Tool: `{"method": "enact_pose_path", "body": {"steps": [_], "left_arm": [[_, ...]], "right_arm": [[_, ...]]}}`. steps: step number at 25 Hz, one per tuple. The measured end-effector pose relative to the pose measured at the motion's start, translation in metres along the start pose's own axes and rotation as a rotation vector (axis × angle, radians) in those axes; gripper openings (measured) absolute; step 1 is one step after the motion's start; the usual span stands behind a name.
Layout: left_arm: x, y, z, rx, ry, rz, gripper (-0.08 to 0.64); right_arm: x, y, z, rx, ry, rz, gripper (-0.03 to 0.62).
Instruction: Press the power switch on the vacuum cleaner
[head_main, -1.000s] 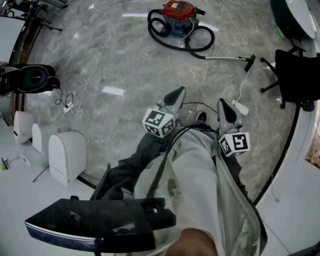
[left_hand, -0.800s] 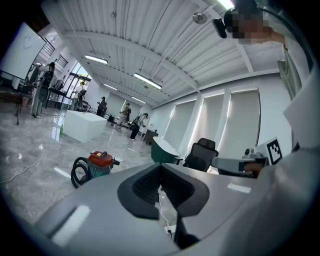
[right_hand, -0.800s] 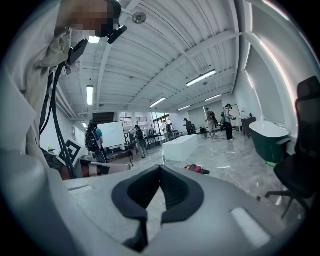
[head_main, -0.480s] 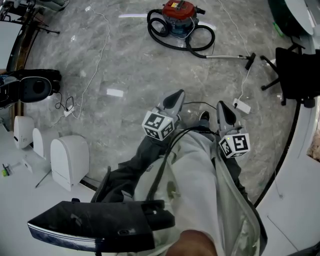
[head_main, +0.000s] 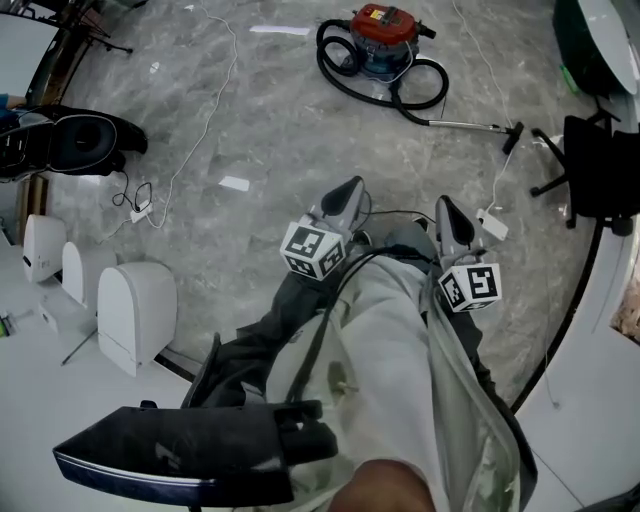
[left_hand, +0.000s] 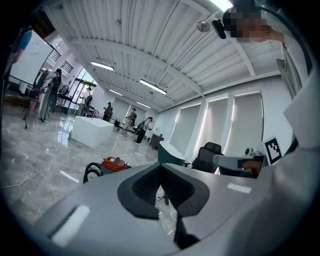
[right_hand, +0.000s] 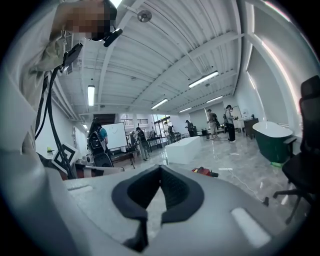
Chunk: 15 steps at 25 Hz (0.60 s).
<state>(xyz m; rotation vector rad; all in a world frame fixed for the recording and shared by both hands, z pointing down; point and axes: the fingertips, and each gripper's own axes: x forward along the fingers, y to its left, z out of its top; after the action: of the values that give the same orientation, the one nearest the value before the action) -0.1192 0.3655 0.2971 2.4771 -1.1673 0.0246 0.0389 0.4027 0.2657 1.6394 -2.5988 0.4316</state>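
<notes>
We carry the left gripper (head_main: 348, 192) and right gripper (head_main: 446, 212) with jaws closed on nothing, while the red vacuum cleaner (head_main: 383, 32) sits well ahead on the floor, between their lines and marginally nearer the left.

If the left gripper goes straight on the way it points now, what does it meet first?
Nothing close: the left gripper points level over the floor, a little right of the vacuum cleaner. Its hose lies nearest that line; depth is unclear.
</notes>
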Motion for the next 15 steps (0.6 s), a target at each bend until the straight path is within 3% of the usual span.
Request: {"method": "enact_pose_path", "body": {"steps": [8,15], "left_arm": [[-0.008,0.04,0.009,-0.032,-0.043,0.086,0.004],[-0.001,0.094,0.02,-0.042,-0.081,0.21,0.005]], "right_arm": [[0.055,0.01,0.004,-0.027,0.028,0.082,0.002],[0.126,0.005,0.003,-0.042,0.04,0.178,0.002]]}}
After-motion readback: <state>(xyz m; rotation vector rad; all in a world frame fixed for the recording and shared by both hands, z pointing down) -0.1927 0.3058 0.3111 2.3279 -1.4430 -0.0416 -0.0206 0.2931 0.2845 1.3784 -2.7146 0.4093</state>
